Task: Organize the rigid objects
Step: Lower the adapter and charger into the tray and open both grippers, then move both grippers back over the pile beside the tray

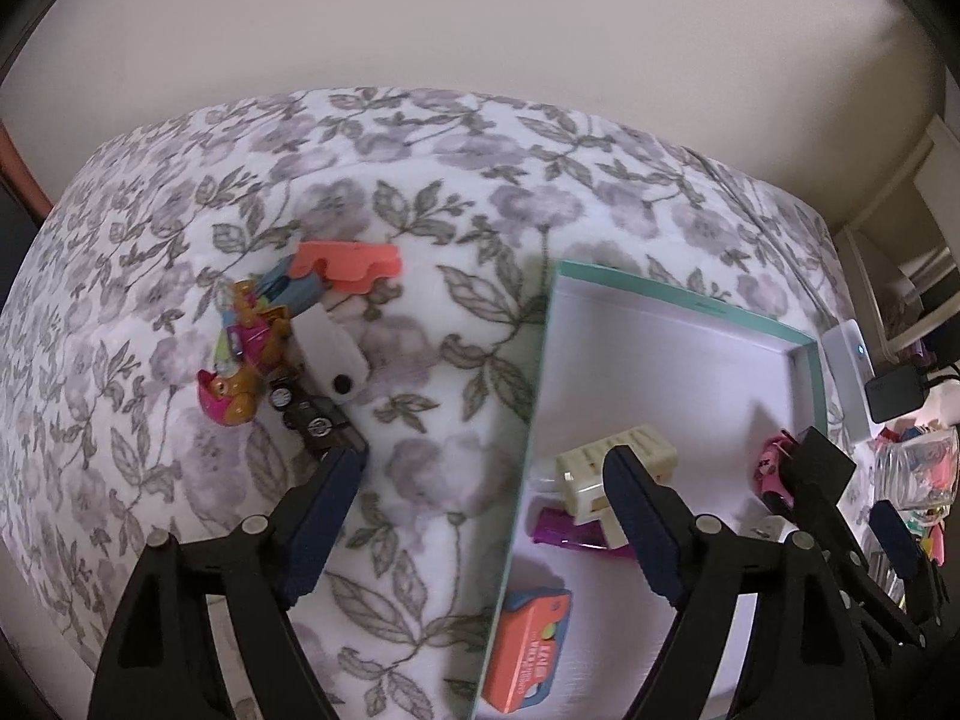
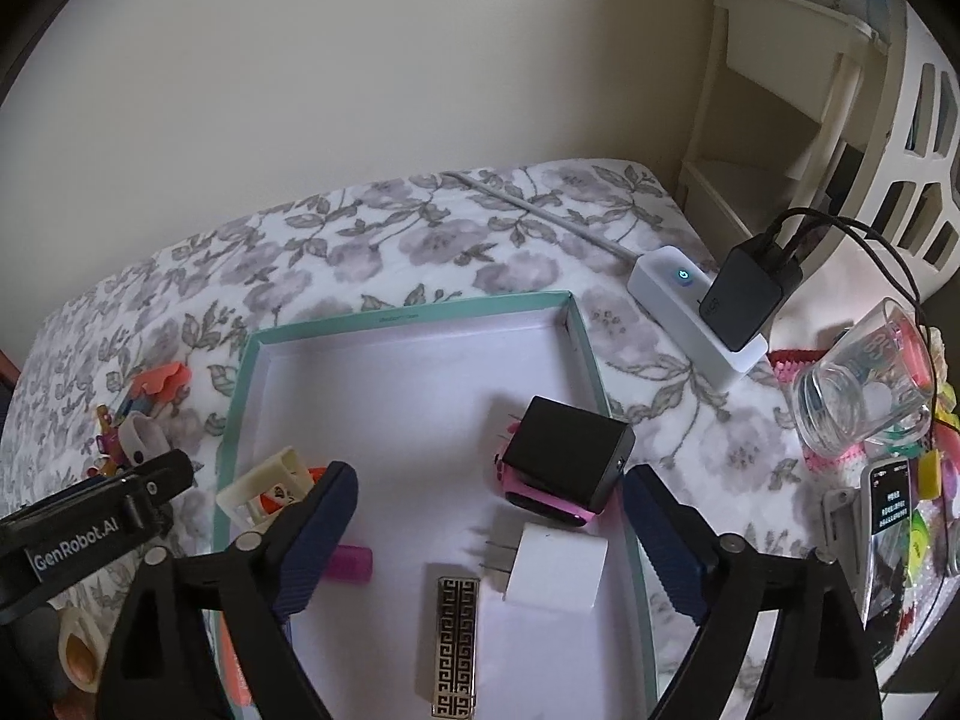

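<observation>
A shallow white box with a teal rim (image 1: 690, 306) (image 2: 414, 315) lies on the flowered bedspread. Inside it are a cream toy (image 1: 612, 468) (image 2: 270, 480), a purple piece (image 1: 564, 531), an orange box (image 1: 531, 648), a white plug adapter (image 2: 555, 570), a gold-patterned bar (image 2: 456, 642), and a black charger block (image 2: 567, 456) resting on a pink toy car (image 2: 540, 504). My right gripper (image 2: 489, 480) is open above the box, just short of the black block, with nothing between its fingers. My left gripper (image 1: 486, 468) is open over the box's left rim, holding nothing. Left of the box lies a toy pile (image 1: 282, 348).
The pile holds an orange piece (image 1: 348, 264), a white part (image 1: 333, 360) and a dark toy car (image 1: 312, 420). A white power strip (image 2: 690, 306) with a black adapter (image 2: 750, 294), a glass jar (image 2: 864, 384) and a phone (image 2: 888, 540) crowd the right. A wall stands behind.
</observation>
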Action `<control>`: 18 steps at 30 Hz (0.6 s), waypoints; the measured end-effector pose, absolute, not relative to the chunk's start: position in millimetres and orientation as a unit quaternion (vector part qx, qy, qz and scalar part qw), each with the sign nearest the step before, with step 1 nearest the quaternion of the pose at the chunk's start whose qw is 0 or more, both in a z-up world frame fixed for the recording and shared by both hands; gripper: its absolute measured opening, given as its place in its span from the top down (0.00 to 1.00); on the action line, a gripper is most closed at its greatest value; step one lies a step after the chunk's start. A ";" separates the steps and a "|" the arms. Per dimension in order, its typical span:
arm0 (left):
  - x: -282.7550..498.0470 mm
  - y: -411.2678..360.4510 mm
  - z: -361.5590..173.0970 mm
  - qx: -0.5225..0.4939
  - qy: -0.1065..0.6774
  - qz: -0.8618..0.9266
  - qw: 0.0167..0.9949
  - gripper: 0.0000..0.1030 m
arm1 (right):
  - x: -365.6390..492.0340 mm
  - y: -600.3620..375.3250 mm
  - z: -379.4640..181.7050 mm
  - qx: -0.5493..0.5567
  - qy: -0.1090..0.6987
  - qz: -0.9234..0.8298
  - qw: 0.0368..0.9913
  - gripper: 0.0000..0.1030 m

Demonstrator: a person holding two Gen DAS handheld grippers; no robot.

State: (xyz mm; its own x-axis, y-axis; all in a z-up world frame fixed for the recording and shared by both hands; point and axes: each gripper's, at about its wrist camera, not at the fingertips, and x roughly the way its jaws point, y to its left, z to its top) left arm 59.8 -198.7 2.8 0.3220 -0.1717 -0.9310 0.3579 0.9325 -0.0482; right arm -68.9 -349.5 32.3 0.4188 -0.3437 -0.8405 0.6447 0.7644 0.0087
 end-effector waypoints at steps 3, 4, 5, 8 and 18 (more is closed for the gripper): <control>62.0 -191.6 1.8 0.076 0.563 -0.156 0.808 0.18 | -69.0 -347.9 33.5 0.166 0.447 -0.300 0.826 0.04; 62.9 -189.0 1.2 0.073 0.565 -0.154 0.808 0.18 | -69.3 -347.4 33.9 0.167 0.447 -0.299 0.827 0.04; 63.4 -187.6 0.8 0.071 0.566 -0.152 0.807 0.18 | -69.8 -346.9 34.1 0.168 0.446 -0.298 0.827 0.03; 64.8 -181.6 -0.1 0.065 0.568 -0.148 0.807 0.17 | -70.9 -345.8 34.7 0.172 0.446 -0.297 0.827 0.02; 67.9 -158.7 -1.4 0.056 0.571 -0.128 0.809 0.07 | -69.0 -335.1 31.1 0.183 0.451 -0.283 0.827 0.01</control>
